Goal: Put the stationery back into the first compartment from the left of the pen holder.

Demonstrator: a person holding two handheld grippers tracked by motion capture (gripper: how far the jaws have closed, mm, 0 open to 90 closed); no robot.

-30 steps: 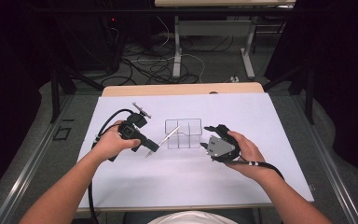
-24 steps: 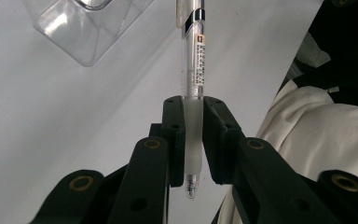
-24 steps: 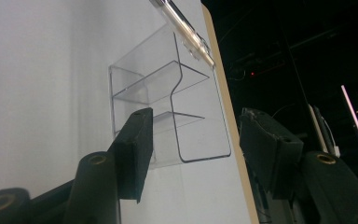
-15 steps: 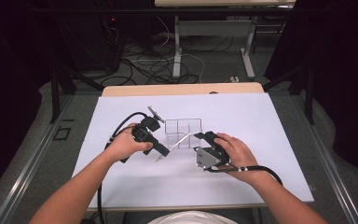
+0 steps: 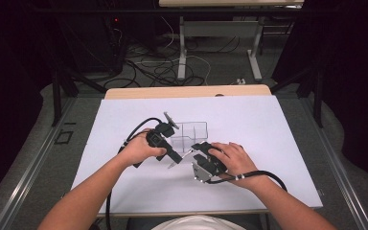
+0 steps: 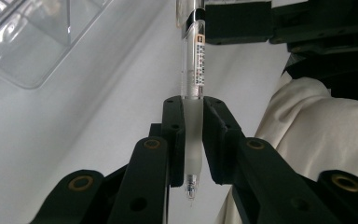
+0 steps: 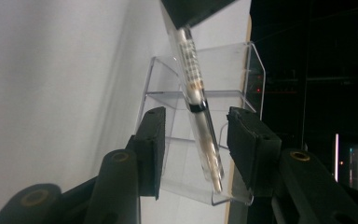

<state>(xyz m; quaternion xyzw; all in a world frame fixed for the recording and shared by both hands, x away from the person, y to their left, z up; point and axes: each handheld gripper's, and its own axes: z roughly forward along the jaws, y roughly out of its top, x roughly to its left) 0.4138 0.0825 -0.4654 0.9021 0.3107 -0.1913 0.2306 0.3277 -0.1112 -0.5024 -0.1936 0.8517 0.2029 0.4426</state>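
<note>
White sheet (image 5: pixel 249 124) covering a table, with dark floor and loose cables beyond its far edge. Left of centre, the left gripper (image 6: pixel 193 140) is clamped on the frosted grip of a clear pen (image 6: pixel 195 70), tip pointing back toward the camera, barrel running away toward the other tool. In the high view the pen (image 5: pixel 181 157) spans the gap between the two tools, just nearer than the clear organiser (image 5: pixel 188 130). To the right, the right gripper (image 7: pixel 193 140) stands with its jaws apart on either side of the pen's capped end (image 7: pixel 205 140), not pressing it as far as can be seen. Judged progress: the pen is lifted and offered across; the right-hand grasp, the left-hand release and any placing are left to do. The organiser's compartments (image 7: pixel 205 79) look empty; the pen lies in front of them, not inside
</note>
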